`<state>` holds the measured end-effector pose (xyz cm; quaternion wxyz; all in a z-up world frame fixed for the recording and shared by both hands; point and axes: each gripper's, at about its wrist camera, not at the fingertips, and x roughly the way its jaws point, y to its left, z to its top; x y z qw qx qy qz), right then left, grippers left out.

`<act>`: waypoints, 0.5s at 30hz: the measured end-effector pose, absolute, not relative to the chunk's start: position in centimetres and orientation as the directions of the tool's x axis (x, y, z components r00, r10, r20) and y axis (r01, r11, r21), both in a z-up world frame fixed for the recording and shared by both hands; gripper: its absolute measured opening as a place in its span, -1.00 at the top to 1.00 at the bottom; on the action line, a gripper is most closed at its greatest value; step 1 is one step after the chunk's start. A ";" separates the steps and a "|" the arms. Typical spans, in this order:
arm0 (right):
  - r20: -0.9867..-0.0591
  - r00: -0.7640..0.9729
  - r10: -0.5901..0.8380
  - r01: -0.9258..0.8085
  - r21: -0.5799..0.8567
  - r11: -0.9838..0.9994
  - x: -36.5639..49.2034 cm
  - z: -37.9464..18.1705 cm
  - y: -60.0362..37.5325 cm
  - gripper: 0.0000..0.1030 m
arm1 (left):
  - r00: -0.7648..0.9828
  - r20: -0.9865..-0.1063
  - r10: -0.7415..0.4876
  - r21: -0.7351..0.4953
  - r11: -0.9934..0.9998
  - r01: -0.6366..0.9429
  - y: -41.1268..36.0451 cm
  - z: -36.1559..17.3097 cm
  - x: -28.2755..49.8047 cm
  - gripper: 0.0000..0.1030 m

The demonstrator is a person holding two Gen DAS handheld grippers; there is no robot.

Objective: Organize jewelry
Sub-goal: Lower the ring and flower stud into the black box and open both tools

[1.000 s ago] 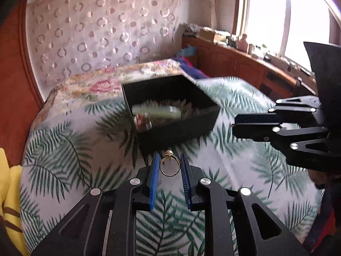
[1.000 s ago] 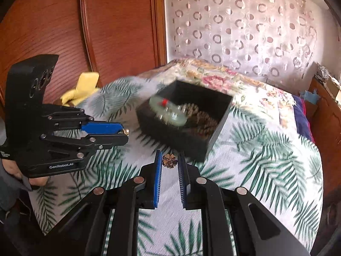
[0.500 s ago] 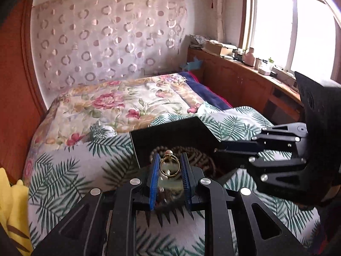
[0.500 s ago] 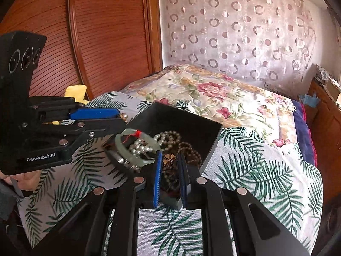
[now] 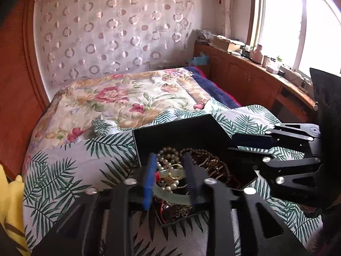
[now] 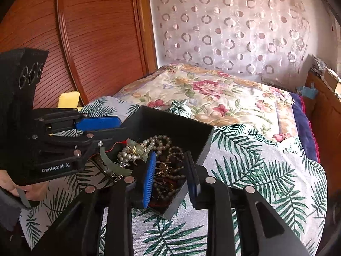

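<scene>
Left wrist view: a palm-leaf sheet [image 5: 70, 166] covers the bed beneath a black box [image 5: 181, 134]. Both grippers' fingers [image 5: 149, 183] are opening, empty; tangled jewelry [image 6: 162, 170] blurs together.

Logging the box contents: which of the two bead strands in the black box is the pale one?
The pearl strand, cream-white, coiled beside the gold ring; the other strand has dark brown beads.

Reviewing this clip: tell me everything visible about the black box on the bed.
The black box is square, open-topped and matte, like card or plastic. It sits on the leaf-print cover, one corner toward the cameras. Inside lie pearl beads, a pale green bangle, a gold ring and dark chains. Both grippers hover over it, jaws opening.
</scene>
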<state>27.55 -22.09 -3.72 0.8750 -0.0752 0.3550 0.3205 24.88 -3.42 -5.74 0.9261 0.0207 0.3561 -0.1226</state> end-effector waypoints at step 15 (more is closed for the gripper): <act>-0.535 0.724 0.435 -0.460 0.095 0.883 18.9 0.7 -26.4 -0.42 | 0.817 -0.566 -0.111 0.003 0.991 0.137 -2.9 -2.1 15.6 -0.85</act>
